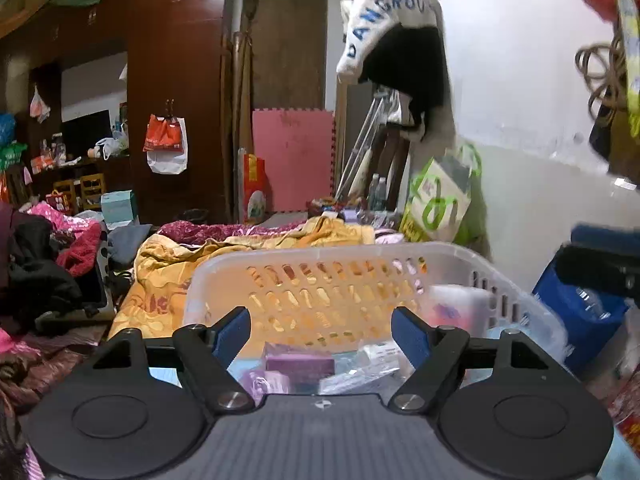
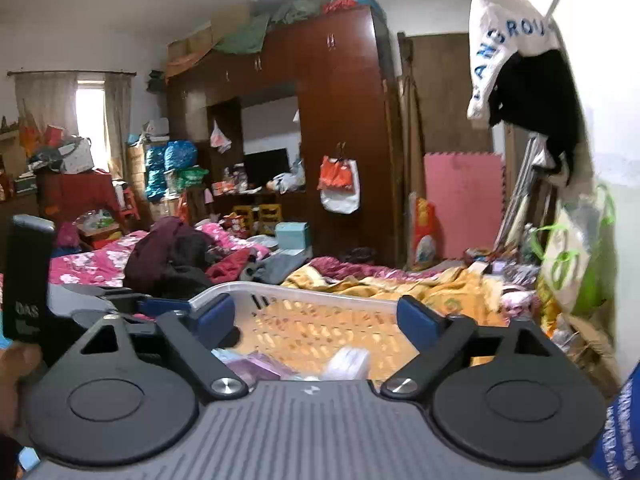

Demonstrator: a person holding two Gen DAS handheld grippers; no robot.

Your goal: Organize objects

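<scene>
A translucent white plastic basket (image 1: 320, 256) with slotted walls sits on the bed in front of both grippers; it also shows in the right wrist view (image 2: 304, 294). Inside lie a purple box (image 1: 298, 362), clear packets (image 1: 360, 372) and a white container (image 1: 460, 304); the right wrist view shows a purple packet (image 2: 260, 364) and a white item (image 2: 348, 360). My left gripper (image 1: 320, 332) is open and empty over the basket's near side. My right gripper (image 2: 316, 320) is open and empty, also over the near side. The left gripper's body (image 2: 120, 300) shows at the left of the right wrist view.
An orange-yellow quilt (image 1: 168, 264) lies behind the basket. Piled clothes (image 2: 172, 256) cover the bed's left. A blue bag (image 1: 580, 308) stands at the right by the white wall. Hanging bags (image 1: 440, 200) and a brown wardrobe (image 2: 340, 120) stand beyond.
</scene>
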